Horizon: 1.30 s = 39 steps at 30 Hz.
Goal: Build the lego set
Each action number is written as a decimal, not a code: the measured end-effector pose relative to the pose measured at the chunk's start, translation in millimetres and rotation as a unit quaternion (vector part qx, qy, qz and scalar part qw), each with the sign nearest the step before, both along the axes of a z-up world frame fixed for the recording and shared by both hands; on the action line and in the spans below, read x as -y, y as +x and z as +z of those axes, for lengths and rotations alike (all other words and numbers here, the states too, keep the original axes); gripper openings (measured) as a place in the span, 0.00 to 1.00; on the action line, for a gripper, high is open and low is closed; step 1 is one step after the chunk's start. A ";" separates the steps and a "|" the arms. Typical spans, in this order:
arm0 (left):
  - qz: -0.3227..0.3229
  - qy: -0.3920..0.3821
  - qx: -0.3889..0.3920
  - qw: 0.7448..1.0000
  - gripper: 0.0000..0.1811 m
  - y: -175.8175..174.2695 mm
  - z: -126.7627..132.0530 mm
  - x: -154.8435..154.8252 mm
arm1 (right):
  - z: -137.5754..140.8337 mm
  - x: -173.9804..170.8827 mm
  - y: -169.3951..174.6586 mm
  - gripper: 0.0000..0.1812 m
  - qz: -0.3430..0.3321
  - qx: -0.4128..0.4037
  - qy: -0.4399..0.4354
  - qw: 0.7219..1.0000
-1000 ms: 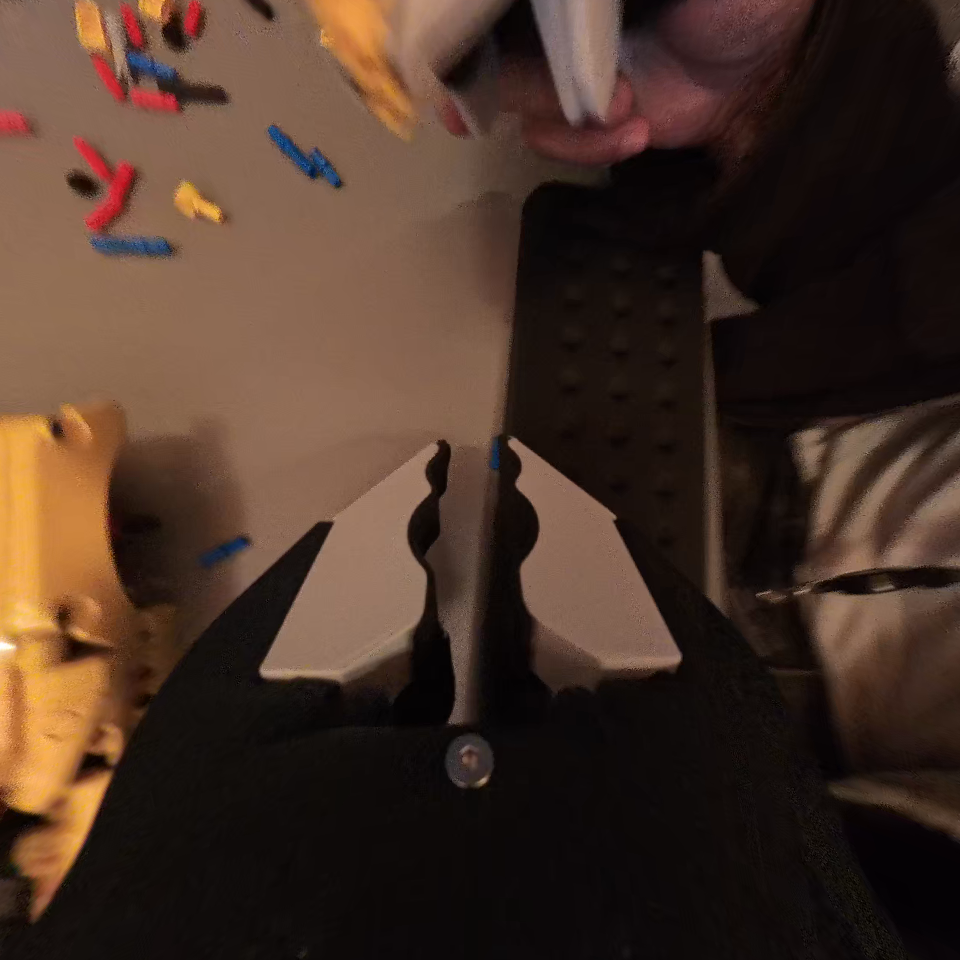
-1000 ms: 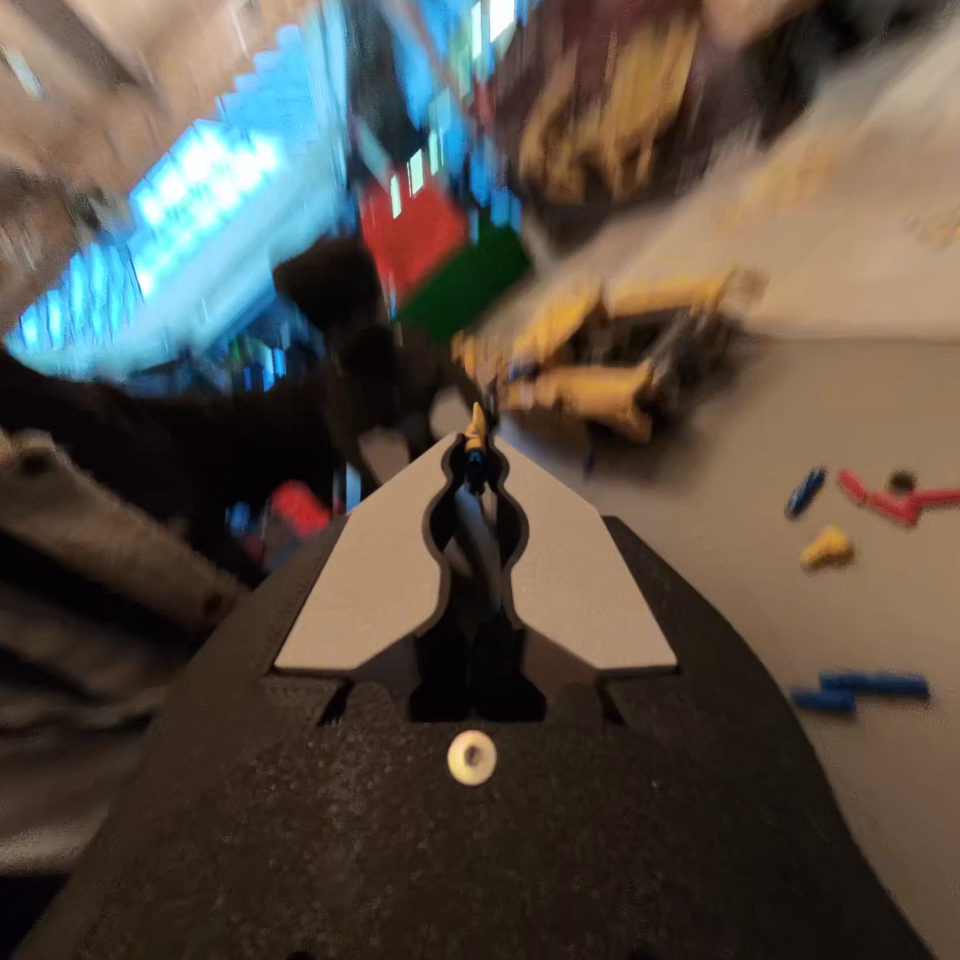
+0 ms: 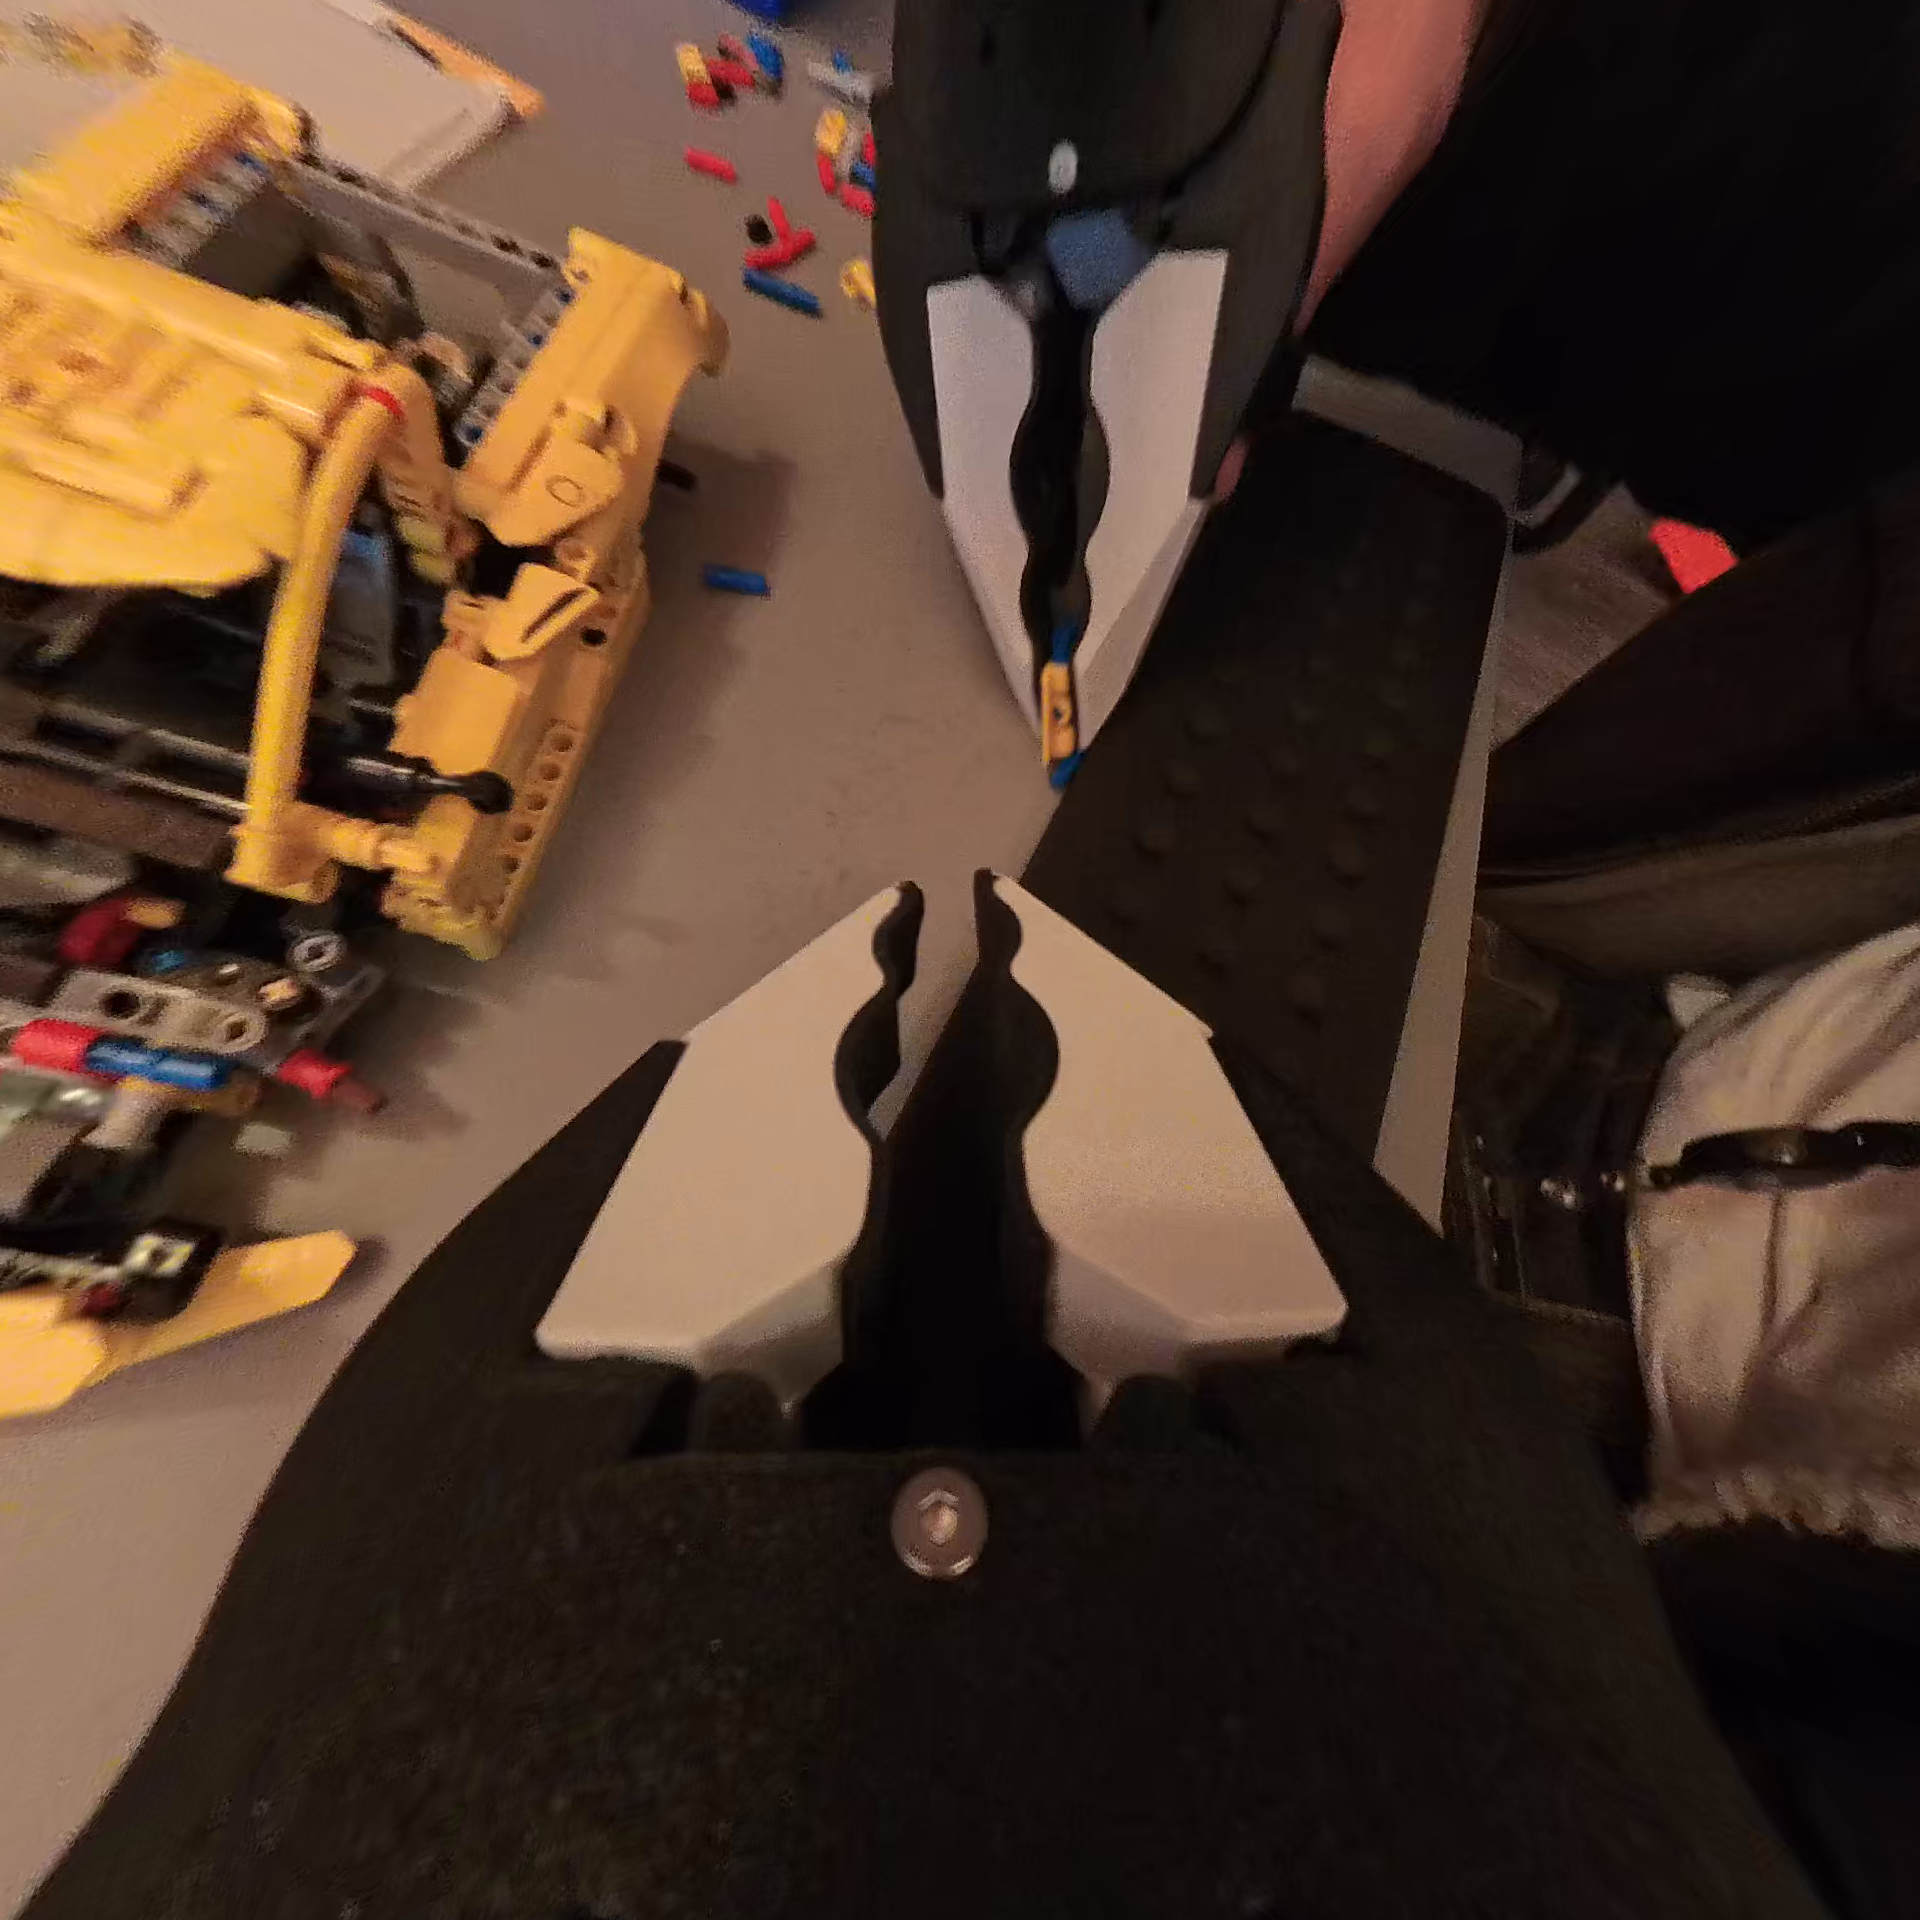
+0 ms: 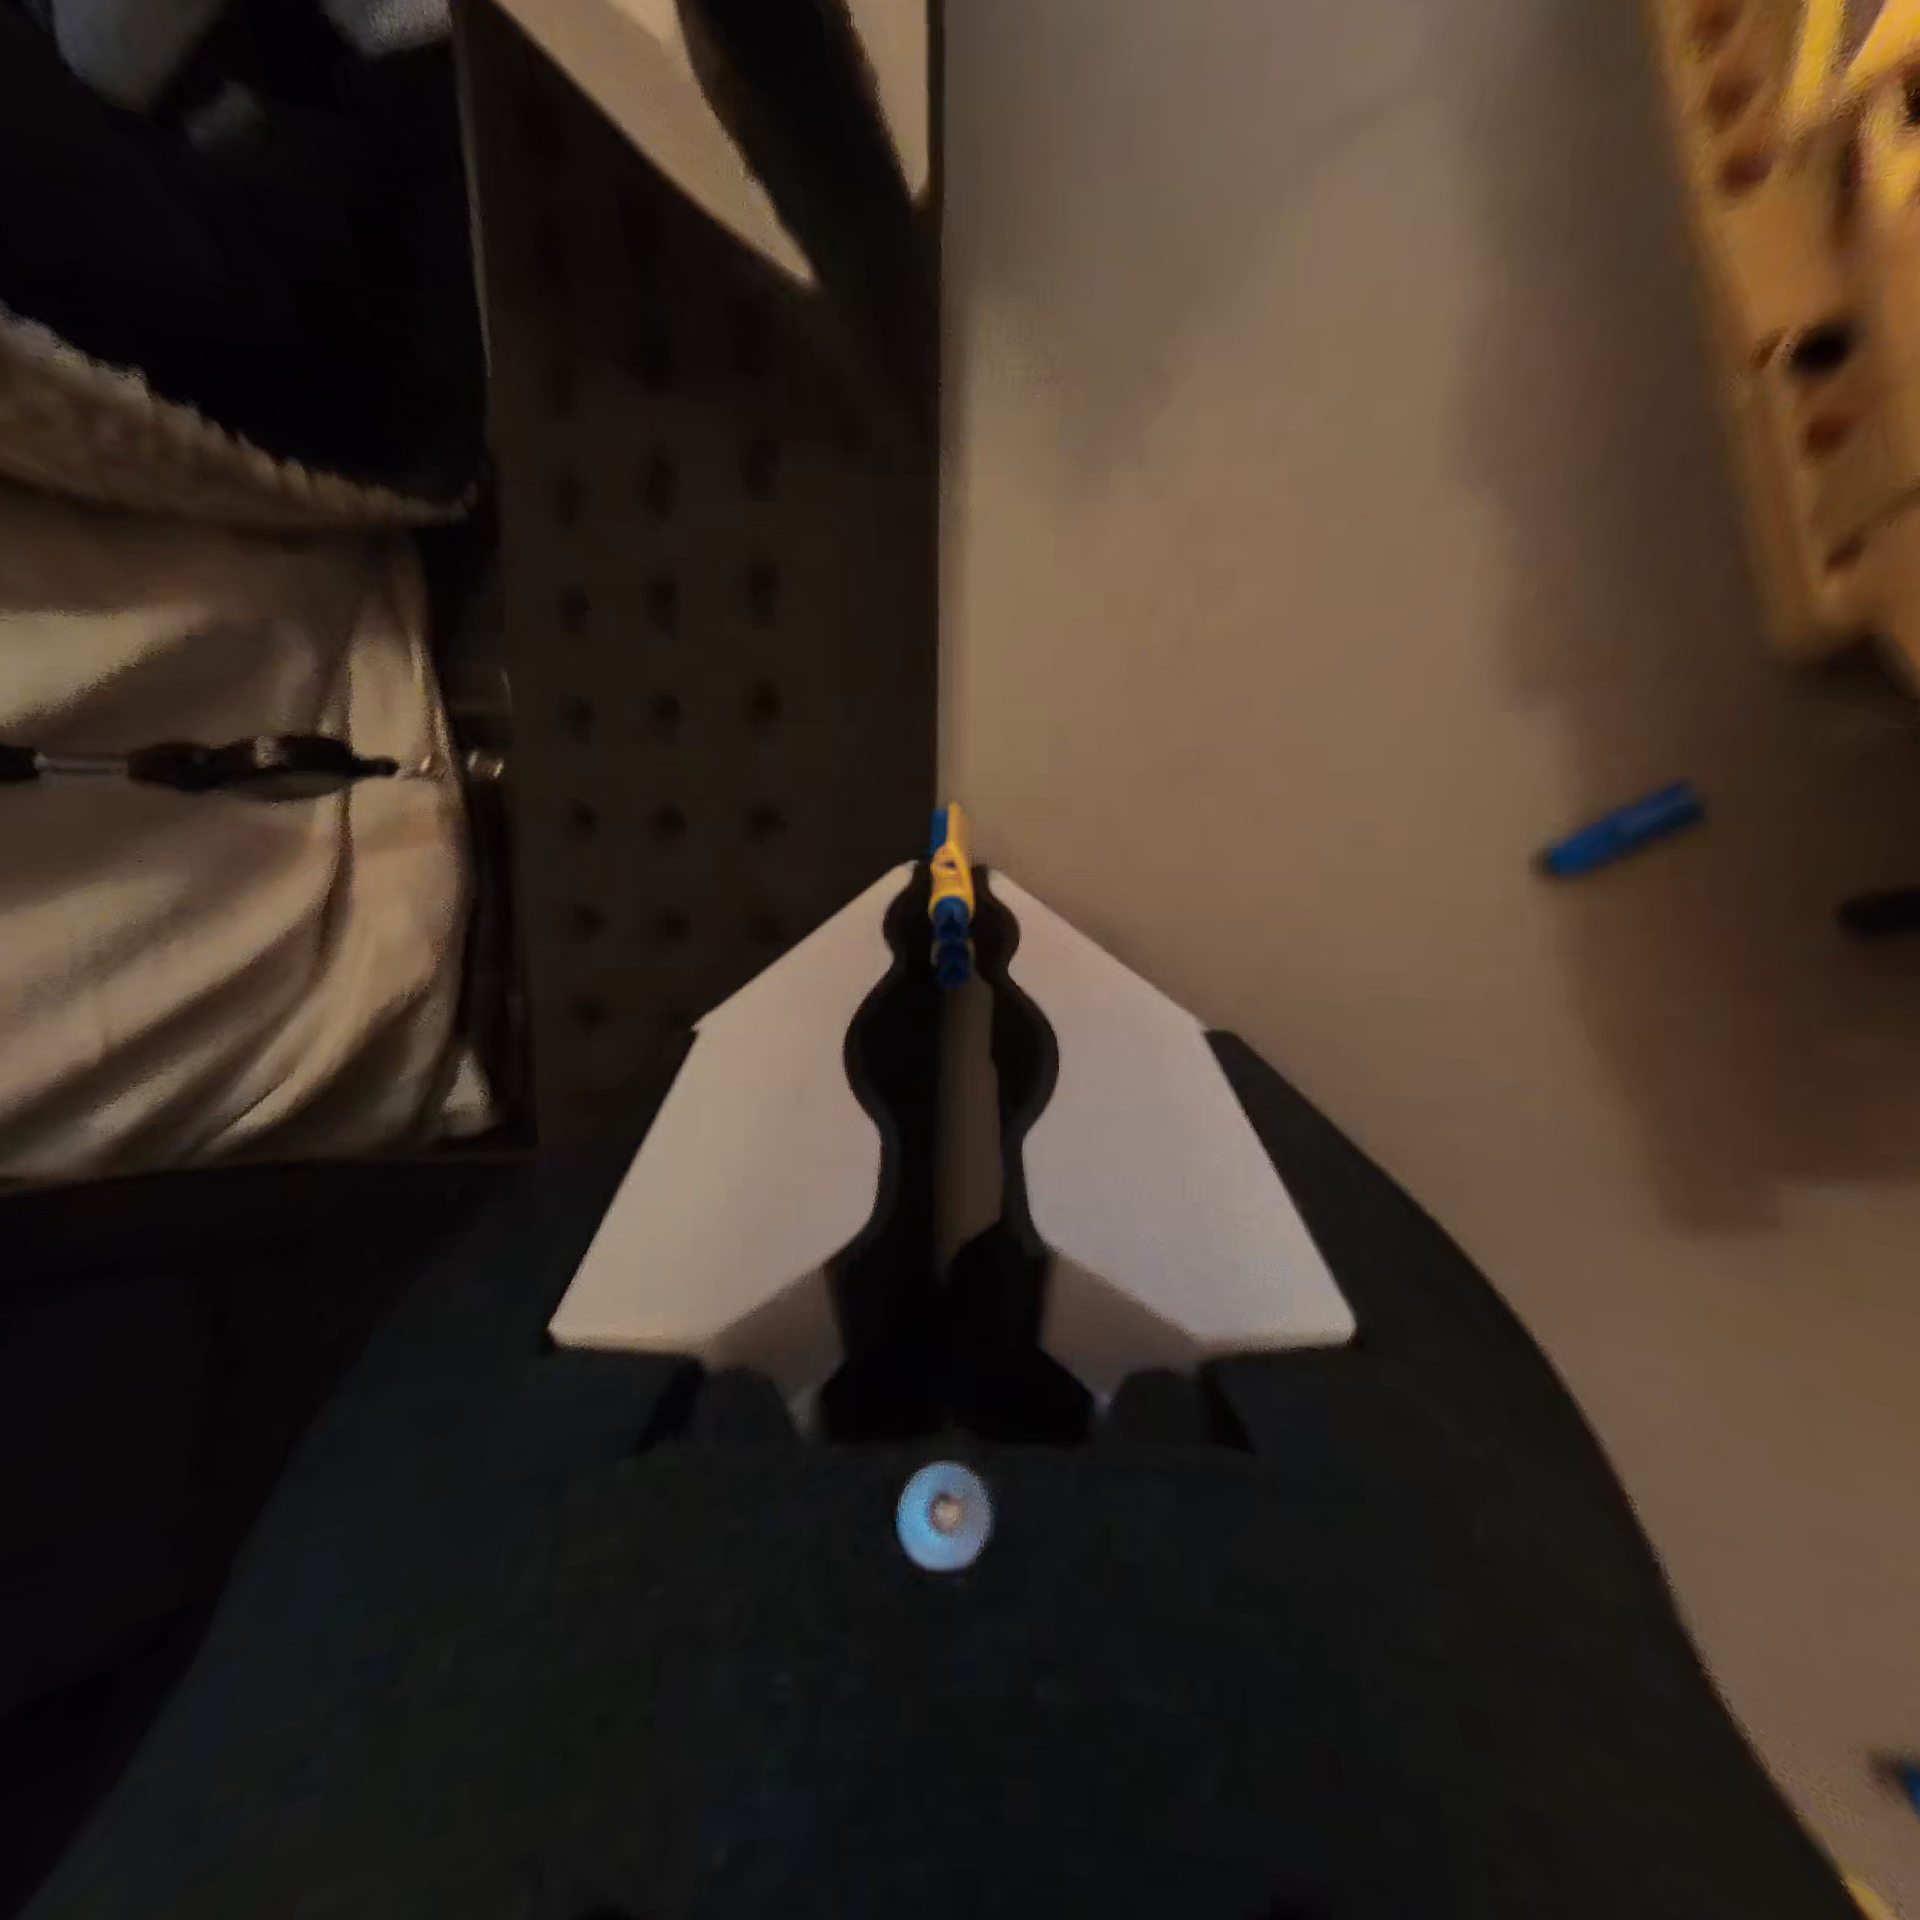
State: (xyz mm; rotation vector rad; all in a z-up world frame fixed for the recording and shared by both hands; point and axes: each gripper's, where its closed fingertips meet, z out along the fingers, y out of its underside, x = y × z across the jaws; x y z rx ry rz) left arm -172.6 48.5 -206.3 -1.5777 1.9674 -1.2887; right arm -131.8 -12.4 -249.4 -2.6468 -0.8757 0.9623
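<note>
- The right gripper (image 4: 951,878) is closed on a small yellow and blue piece (image 4: 949,883), pinched only at the very tips.
- The left gripper (image 3: 948,891) holds nothing; its tips stand slightly apart, facing the piece.
- The yellow lego vehicle (image 3: 312,499) stands on the table (image 3: 810,790), well apart to the side.
- I think the piece can slip or twist during a handover, because the hold is so shallow, and fall among the loose pieces (image 3: 774,244).

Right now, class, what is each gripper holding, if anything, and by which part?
The right gripper pinches a small yellow and blue lego piece by its middle. The left gripper holds nothing.
</note>
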 end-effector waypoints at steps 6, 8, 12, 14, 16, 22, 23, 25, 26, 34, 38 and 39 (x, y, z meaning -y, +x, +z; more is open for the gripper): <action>0.024 -0.027 0.031 0.999 0.06 -11.2 11.6 -9.3 | 14.2 -33.1 -1.0 0.03 -0.077 -0.013 0.171 0.982; 0.028 -0.039 0.040 0.998 0.06 -11.9 15.0 -11.5 | 8.5 -26.9 23.2 0.03 -0.099 0.032 0.169 0.980; 0.010 -0.083 0.028 0.996 0.06 -13.1 14.5 -8.2 | 3.1 -23.6 58.5 0.03 -0.118 0.123 0.202 0.964; 0.004 -0.102 0.020 0.995 0.07 -13.2 14.3 -7.2 | -2.6 -17.4 66.1 0.04 -0.095 0.181 0.169 0.964; 0.002 -0.114 0.022 0.993 0.07 -13.4 16.1 -7.8 | -2.9 -12.3 77.4 0.03 -0.069 0.249 0.129 0.957; 0.007 -0.127 0.048 0.991 0.07 -14.9 25.7 -11.2 | -5.2 -4.6 81.0 0.04 -0.018 0.287 0.042 0.957; 0.008 -0.127 0.056 0.990 0.07 -15.5 28.2 -12.0 | -4.7 -4.2 80.1 0.08 -0.017 0.284 0.043 0.958; 0.013 -0.130 0.075 0.989 0.07 -16.9 33.9 -14.3 | -1.6 -1.9 78.9 0.13 -0.023 0.279 0.044 0.959; 0.015 -0.133 0.082 0.988 0.07 -17.8 36.6 -15.5 | 2.5 -1.1 78.1 0.14 -0.028 0.278 0.049 0.959; 0.024 -0.164 0.108 0.980 0.08 -27.9 47.2 -24.0 | 29.0 -6.6 28.3 0.07 0.010 0.188 0.198 0.962; 0.024 -0.173 0.117 0.978 0.08 -32.5 50.6 -25.7 | 6.4 -8.3 9.0 0.09 0.082 0.134 0.190 0.969; 0.029 -0.173 0.123 0.977 0.08 -33.8 52.3 -27.3 | 4.5 -8.8 5.0 0.11 0.094 0.122 0.188 0.970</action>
